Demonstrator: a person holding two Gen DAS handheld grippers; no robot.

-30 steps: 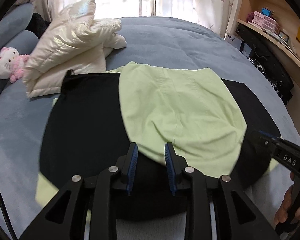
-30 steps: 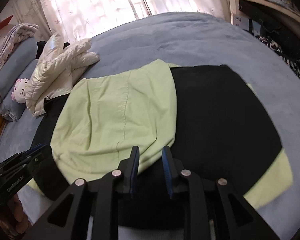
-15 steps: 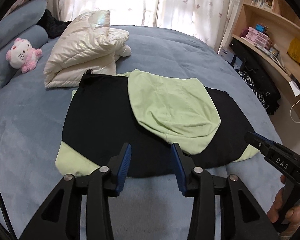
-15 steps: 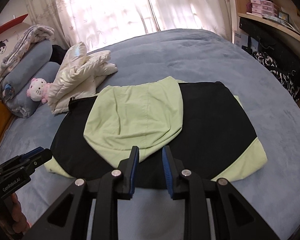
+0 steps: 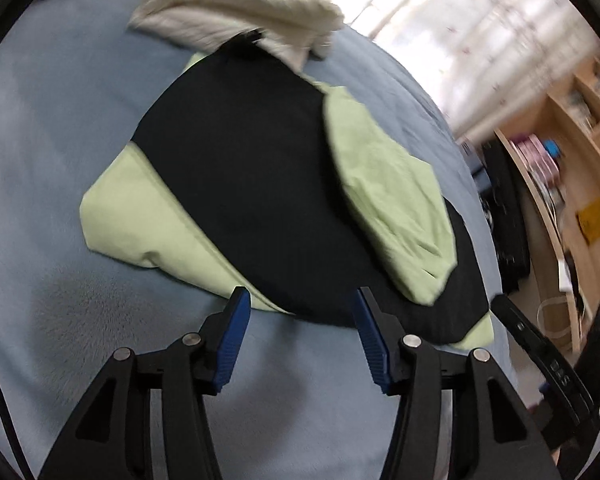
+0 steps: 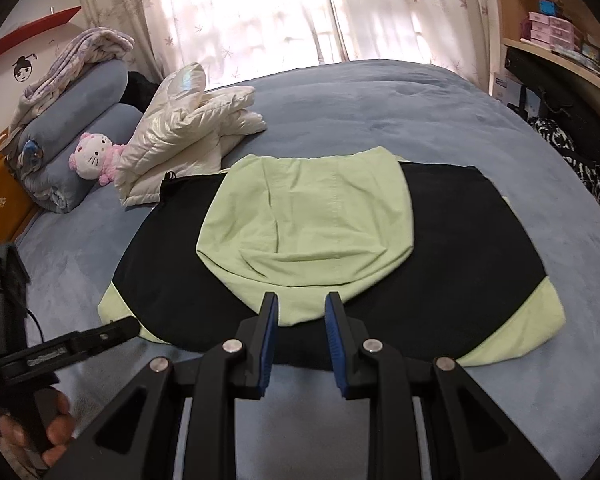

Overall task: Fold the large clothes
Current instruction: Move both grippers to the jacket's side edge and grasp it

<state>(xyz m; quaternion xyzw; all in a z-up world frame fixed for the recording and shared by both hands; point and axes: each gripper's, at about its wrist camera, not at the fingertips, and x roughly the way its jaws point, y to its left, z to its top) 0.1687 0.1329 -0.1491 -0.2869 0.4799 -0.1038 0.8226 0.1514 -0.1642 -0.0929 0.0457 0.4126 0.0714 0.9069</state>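
Blue bed [image 6: 380,120] bears folded hoodie [image 6: 460,240]; left jaws opening empty, right jaws slightly parted.

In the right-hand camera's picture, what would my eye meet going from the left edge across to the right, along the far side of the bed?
Rolled blue-grey blankets → pink and white plush cat toy → folded cream puffer jacket → light green hood of the black and green garment → wooden shelf with pink boxes.
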